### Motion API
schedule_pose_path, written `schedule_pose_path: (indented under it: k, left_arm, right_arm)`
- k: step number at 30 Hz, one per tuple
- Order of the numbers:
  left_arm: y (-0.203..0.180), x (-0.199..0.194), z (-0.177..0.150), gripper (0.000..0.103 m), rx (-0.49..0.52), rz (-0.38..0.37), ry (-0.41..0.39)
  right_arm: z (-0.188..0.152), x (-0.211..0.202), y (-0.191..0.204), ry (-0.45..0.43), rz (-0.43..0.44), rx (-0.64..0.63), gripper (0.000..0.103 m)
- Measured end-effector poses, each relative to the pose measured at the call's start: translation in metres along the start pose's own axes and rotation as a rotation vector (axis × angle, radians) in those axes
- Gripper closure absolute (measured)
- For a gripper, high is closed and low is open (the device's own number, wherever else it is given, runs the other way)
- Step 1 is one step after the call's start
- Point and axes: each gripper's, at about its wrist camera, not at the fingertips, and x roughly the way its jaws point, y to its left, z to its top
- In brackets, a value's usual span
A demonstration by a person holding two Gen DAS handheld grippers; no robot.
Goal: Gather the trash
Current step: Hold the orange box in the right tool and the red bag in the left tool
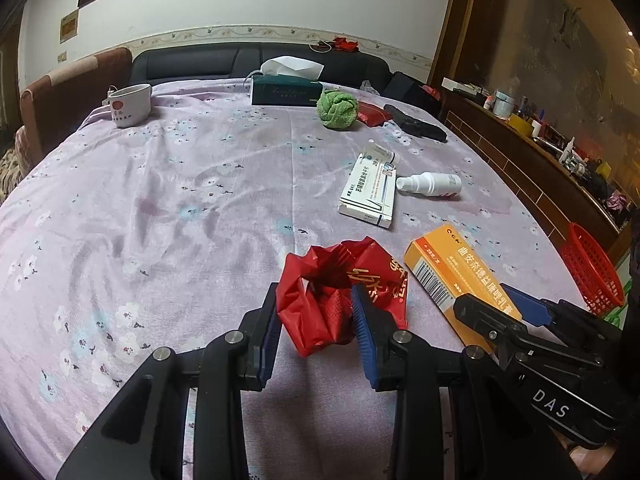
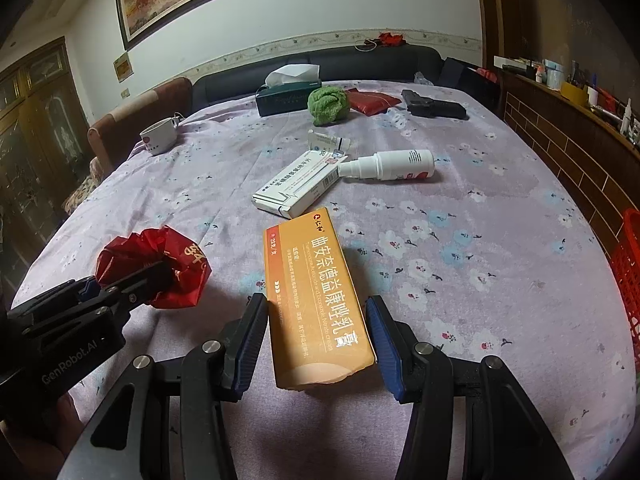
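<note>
On the flowered tablecloth (image 1: 160, 208): left gripper (image 1: 316, 320) clenched on crumpled red wrapper (image 1: 340, 292); right gripper (image 2: 318, 336) straddling orange box (image 2: 316, 292), pad contact impossible to tell. Red basket (image 1: 592, 272) at right table edge. Risks: wrapper slipping from a thin crumpled fold; box pivoting and dropping if pinched only near its end.

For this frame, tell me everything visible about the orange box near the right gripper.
The orange box is a long, flat cardboard carton with white Chinese lettering, a darker orange band along one edge and a barcode on one side. Its near end looks pressed in. It lies between the fingers of the right gripper, above the flowered cloth; the right pad meets its edge, the left side is unclear. The white box lies just beyond its far end.
</note>
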Motion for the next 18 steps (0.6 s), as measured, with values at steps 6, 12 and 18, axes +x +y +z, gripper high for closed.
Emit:
schedule_pose_path:
  k: [6,12,18]
  left_arm:
    - [0.0006,0.0005,-0.0001,0.070,-0.001,-0.001,0.003]
    - [0.0011,0.0012,0.0000,0.070,-0.002,-0.003,0.004]
    - [0.0014,0.0010,0.0000,0.070,-0.003,-0.004,0.005]
  right_arm:
    - [-0.0007,0.0000,0.0007,-0.002,-0.002,-0.003,0.048]
    - [-0.0007,-0.0005,0.0017,-0.003,-0.008,-0.004,0.048]
    - [-0.0007,-0.0010,0.0020,-0.003,-0.010,-0.004,0.048]
